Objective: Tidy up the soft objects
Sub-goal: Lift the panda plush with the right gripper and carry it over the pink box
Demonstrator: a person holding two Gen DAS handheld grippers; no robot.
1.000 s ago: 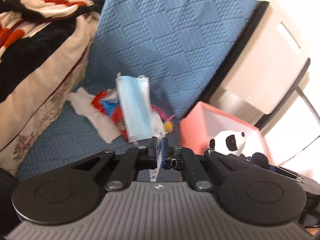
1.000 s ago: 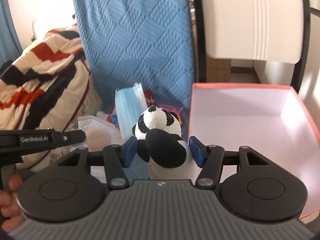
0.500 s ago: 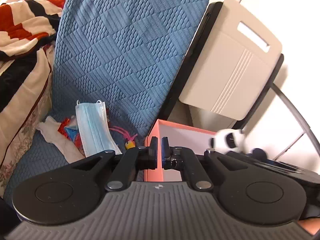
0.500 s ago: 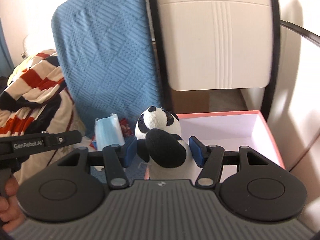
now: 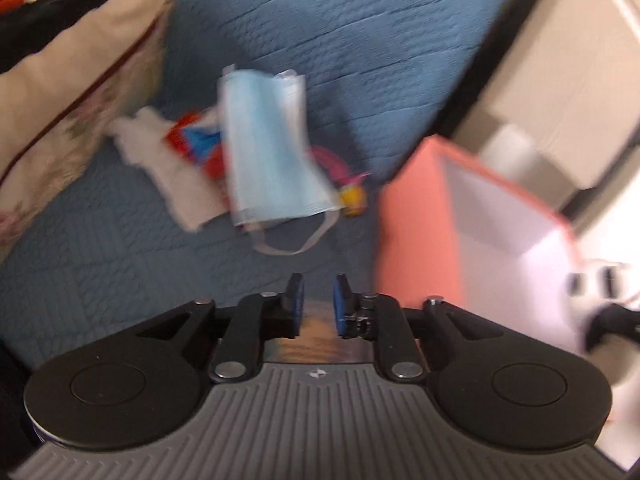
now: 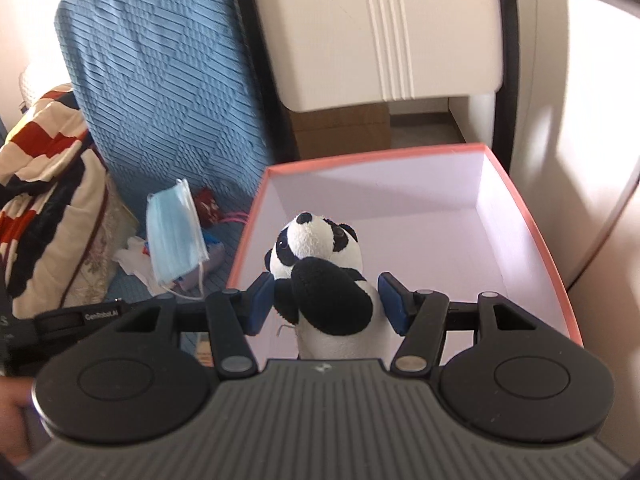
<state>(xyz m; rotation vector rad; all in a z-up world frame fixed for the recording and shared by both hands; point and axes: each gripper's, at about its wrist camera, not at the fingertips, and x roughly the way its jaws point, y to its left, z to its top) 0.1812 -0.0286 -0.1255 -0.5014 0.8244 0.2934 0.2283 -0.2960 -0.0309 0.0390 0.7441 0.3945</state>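
My right gripper (image 6: 326, 300) is shut on a black-and-white panda plush (image 6: 320, 268) and holds it over the open pink box (image 6: 532, 224), whose inside is white. In the left wrist view the box (image 5: 412, 216) stands at the right and the panda (image 5: 600, 292) shows blurred at the far right. A blue face mask (image 5: 272, 152) leans against the blue quilted cushion (image 5: 360, 40), ahead of my left gripper (image 5: 318, 300), which is slightly open and empty. The mask (image 6: 174, 236) also shows left of the box in the right wrist view.
A white cloth (image 5: 160, 160), a red-and-blue item (image 5: 196, 140) and a pink-and-yellow item (image 5: 348, 192) lie by the mask. A striped blanket (image 6: 44, 168) is piled at the left. A beige panel (image 6: 392, 28) stands behind the box.
My left gripper has opened a little and swung down towards the mask; the view is blurred. My right gripper has carried the panda over the box opening.
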